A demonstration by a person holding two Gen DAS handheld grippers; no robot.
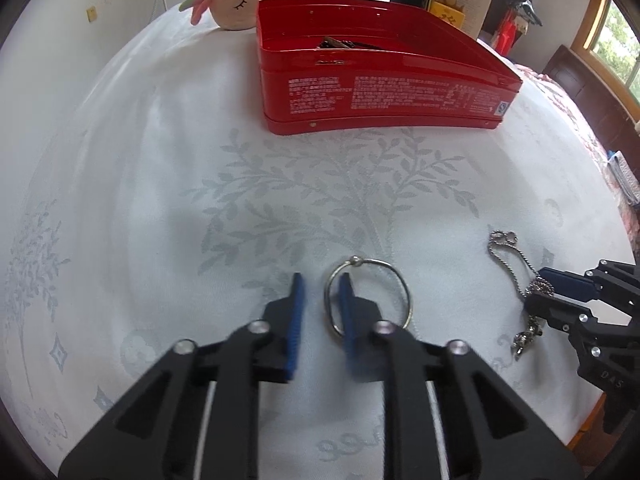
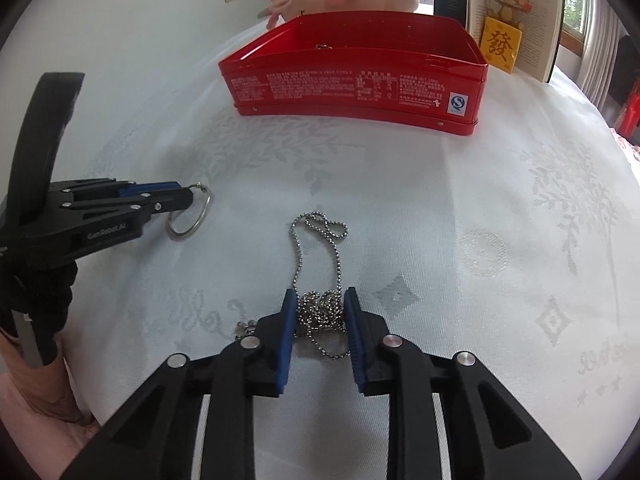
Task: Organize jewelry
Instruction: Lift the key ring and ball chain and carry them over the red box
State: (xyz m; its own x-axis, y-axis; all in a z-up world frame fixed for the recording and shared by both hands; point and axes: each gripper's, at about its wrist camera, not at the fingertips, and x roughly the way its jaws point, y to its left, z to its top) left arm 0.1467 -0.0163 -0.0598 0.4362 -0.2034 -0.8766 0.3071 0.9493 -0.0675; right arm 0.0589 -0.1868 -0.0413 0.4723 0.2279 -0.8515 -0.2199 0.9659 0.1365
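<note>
A white tablecloth (image 1: 140,168) with leaf shapes covers the table, and a red tin box (image 1: 380,92) sits open at the far side, with some dark bits already inside it. Near the front lies a silver ring (image 1: 368,298), flat on the cloth. The left gripper (image 1: 322,290) is low over it, with its jaws a little way apart. One blue pad sits inside the ring and the other sits outside, so the ring's left rim is between them, but it is not pinched yet. A bit to the right lies a silver ball chain (image 2: 320,268), partly stretched out and partly bunched in a heap. The right gripper (image 2: 320,304) has its jaws around that heap, close on both sides. It is hard to see if the pads are really pressing the chain or just next to it, so I cannot tell if it has hold. Things could go wrong here. The ring is thin and flat, so the pads might slide over it, or it might pop out and roll away. The chain is loose and floppy, so only a few beads might get caught and the rest could slip free, or it could hang down and snag on the box's edge. A pad could also grab the cloth and pull it up.
</note>
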